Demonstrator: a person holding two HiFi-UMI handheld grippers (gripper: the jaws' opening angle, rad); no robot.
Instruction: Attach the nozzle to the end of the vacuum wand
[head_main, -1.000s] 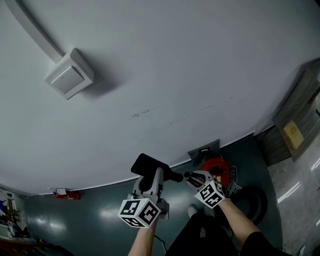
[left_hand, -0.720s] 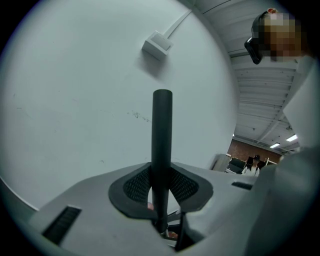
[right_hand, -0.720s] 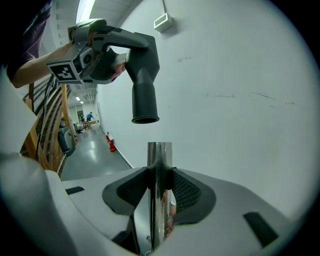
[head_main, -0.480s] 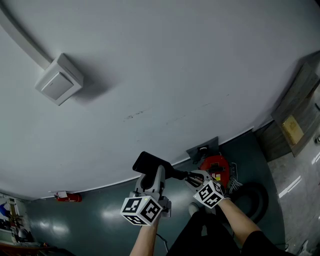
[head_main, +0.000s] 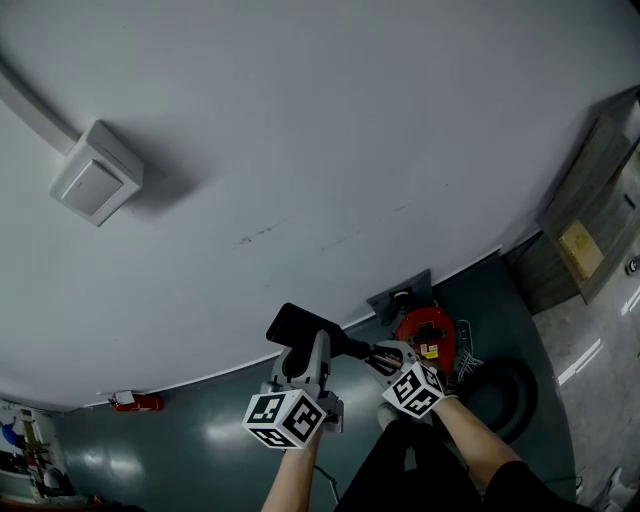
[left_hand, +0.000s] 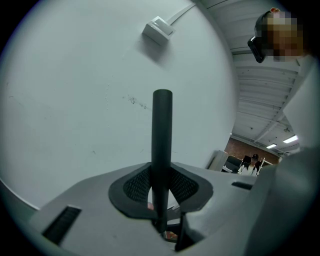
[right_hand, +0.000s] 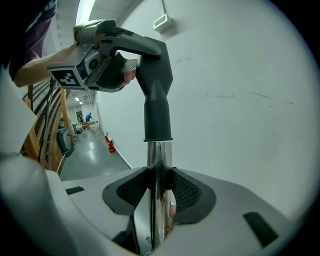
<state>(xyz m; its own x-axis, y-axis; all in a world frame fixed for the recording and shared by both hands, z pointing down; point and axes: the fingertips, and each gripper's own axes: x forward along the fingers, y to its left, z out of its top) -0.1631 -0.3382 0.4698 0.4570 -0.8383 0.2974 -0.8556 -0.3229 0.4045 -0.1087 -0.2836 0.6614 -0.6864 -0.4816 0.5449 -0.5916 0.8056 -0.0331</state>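
While both my hands are raised in front of the white wall (head_main: 300, 150), my left gripper (left_hand: 161, 197) has its fingers (left_hand: 137, 186) pinching the nozzle (left_hand: 162, 130). In the left gripper view the nozzle's narrow black edge stands straight up between the two textured pads, and both press on it. My right gripper (right_hand: 159, 195) has its fingers (right_hand: 189, 192) pressed onto the wand (right_hand: 159, 165), a shiny chrome tube that rises upright from the grip.

In the right gripper view the nozzle's round black collar sits over the top end of the wand, touching it — how deep it is seated I cannot tell. Above the collar the nozzle widens and bends towards my left gripper, which grasps its broad end from the side.

From the head view the two grippers are near each other, with nozzle and wand forming one line between them. Below, on the dark floor (head_main: 200, 440) by the wall, stands the red vacuum canister (head_main: 428, 335), its black hose (head_main: 505, 395) coiled just beside it. High on the wall — well apart from my hands — is a square junction box (head_main: 95, 175).
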